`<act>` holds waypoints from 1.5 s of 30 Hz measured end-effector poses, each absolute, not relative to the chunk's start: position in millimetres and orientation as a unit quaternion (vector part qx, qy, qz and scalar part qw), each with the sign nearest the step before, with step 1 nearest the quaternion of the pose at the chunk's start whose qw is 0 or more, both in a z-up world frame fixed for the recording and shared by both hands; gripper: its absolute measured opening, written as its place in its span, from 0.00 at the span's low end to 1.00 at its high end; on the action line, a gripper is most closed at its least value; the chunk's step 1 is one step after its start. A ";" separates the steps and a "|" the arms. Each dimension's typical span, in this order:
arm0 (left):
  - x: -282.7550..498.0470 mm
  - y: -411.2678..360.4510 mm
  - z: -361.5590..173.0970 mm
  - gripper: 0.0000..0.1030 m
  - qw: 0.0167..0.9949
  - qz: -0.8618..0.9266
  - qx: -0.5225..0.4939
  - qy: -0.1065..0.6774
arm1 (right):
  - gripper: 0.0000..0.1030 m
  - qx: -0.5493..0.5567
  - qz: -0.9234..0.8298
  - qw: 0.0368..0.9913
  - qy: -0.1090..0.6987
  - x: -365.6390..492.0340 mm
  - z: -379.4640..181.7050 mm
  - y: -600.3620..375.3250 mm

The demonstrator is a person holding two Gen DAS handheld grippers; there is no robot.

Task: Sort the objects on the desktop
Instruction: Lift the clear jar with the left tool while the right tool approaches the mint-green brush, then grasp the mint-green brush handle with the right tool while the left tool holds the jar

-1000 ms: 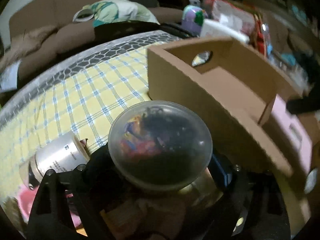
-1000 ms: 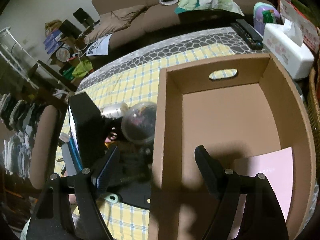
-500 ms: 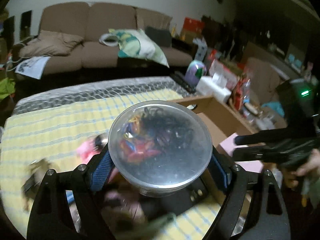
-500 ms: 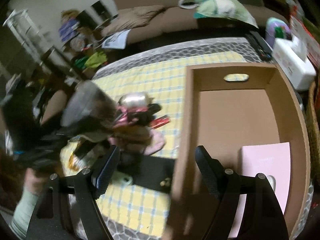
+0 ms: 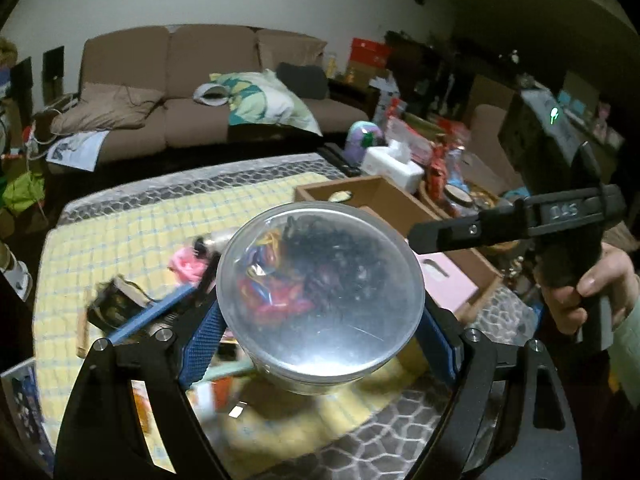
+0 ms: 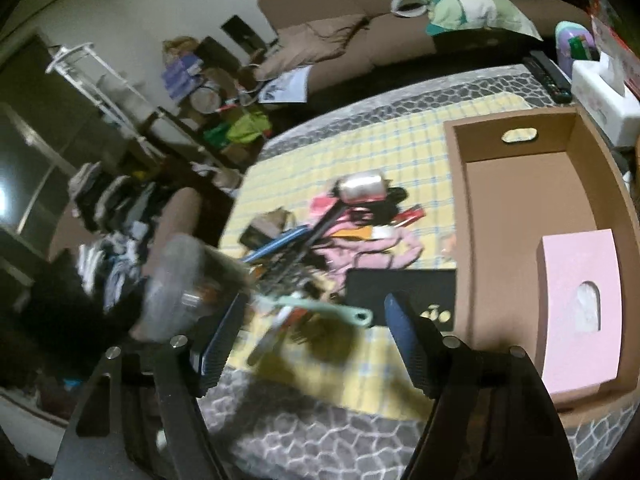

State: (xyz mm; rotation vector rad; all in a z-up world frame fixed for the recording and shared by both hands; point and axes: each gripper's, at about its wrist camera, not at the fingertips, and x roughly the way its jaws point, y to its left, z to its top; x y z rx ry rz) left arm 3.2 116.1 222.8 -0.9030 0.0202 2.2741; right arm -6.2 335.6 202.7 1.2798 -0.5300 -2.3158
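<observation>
The left gripper (image 5: 320, 332) is clamped on a round clear plastic tub of hair ties (image 5: 320, 292), lifted left of the open brown cardboard box (image 6: 576, 200) — the right gripper (image 6: 316, 344), nearer it, gapes empty.

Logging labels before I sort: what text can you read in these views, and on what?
"045", faint and uncertain: body of black right gripper.
Gold marks on flat black box: too blurred.
Pink tissue box: nothing legible.
Clear round plastic tub in left gripper: no label seen.
</observation>
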 end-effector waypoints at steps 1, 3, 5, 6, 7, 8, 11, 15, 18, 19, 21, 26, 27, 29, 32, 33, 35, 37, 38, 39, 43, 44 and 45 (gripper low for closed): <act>5.8 116.2 222.3 0.82 0.343 0.872 -0.349 -0.006 | 0.73 0.462 -0.840 0.220 -0.183 -1.3 207.0 332.9; 13.0 108.7 220.0 0.82 0.338 0.873 -0.351 -0.027 | 0.74 0.464 -0.841 0.222 -0.170 6.6 210.9 326.9; 17.0 93.1 217.5 0.82 0.322 0.879 -0.351 -0.034 | 0.74 0.469 -0.835 0.231 -0.171 11.1 208.0 320.3; 19.3 81.2 215.4 0.82 0.310 0.882 -0.353 -0.041 | 0.73 0.474 -0.832 0.234 -0.167 12.5 203.2 314.1; 21.3 70.0 213.1 0.82 0.301 0.884 -0.355 -0.047 | 0.73 0.477 -0.831 0.235 -0.159 13.7 198.2 307.8; 22.6 56.0 209.4 0.82 0.288 0.886 -0.359 -0.055 | 0.72 0.483 -0.831 0.237 -0.142 13.4 189.8 296.6; 32.0 18.5 197.5 0.82 0.252 0.894 -0.367 -0.055 | 0.61 0.500 -0.830 0.232 -0.081 7.1 157.4 261.8; 44.8 -27.7 181.2 0.82 0.210 0.900 -0.378 -0.059 | 0.50 0.527 -0.818 0.229 -0.036 -11.3 109.3 224.2; 50.4 -60.0 170.8 0.82 0.187 0.902 -0.383 -0.070 | 0.42 0.533 -0.816 0.223 0.003 -26.9 84.3 204.4; 51.8 -70.1 166.9 0.82 0.180 0.903 -0.384 -0.075 | 0.41 0.534 -0.816 0.220 0.014 -30.5 79.2 200.2; 52.9 -83.5 159.4 0.82 0.172 0.902 -0.386 -0.085 | 0.41 0.539 -0.816 0.209 0.030 -40.3 69.7 198.5; 50.9 -98.1 138.8 0.82 0.168 0.900 -0.387 -0.111 | 0.41 0.538 -0.817 0.205 0.040 -58.6 58.8 205.1; 50.7 -98.0 134.2 0.82 0.170 0.898 -0.388 -0.118 | 0.41 0.535 -0.817 0.206 0.055 -60.5 57.8 201.0; 50.8 -98.2 126.9 0.82 0.174 0.896 -0.388 -0.130 | 0.41 0.533 -0.816 0.210 0.080 -63.1 55.5 194.7; 49.2 -94.5 114.8 0.82 0.180 0.891 -0.389 -0.152 | 0.41 0.537 -0.805 0.217 0.127 -68.0 45.0 179.3; 50.0 -93.4 113.0 0.82 0.181 0.890 -0.389 -0.156 | 0.41 0.538 -0.802 0.218 0.139 -68.7 41.9 174.4; 51.3 -90.9 108.1 0.82 0.184 0.888 -0.388 -0.166 | 0.41 0.541 -0.794 0.222 0.166 -70.3 33.4 164.6; 52.7 -89.7 103.3 0.82 0.184 0.887 -0.388 -0.172 | 0.41 0.537 -0.789 0.224 0.196 -71.1 26.1 154.3; 53.3 -89.1 101.5 0.82 0.185 0.886 -0.388 -0.174 | 0.41 0.531 -0.792 0.225 0.203 -71.8 26.0 151.1; 53.4 -88.7 99.3 0.82 0.184 0.885 -0.390 -0.177 | 0.41 0.533 -0.789 0.226 0.207 -73.6 24.5 148.1; 51.9 -89.1 98.7 0.82 0.183 0.886 -0.388 -0.177 | 0.32 0.515 -0.784 0.235 0.254 -63.4 21.9 136.8; 51.6 -89.2 98.2 0.82 0.181 0.887 -0.387 -0.174 | 0.29 0.510 -0.782 0.238 0.267 -58.2 21.3 134.8; 51.2 -89.3 96.9 0.82 0.181 0.887 -0.389 -0.174 | 0.27 0.509 -0.780 0.241 0.274 -53.1 21.4 135.0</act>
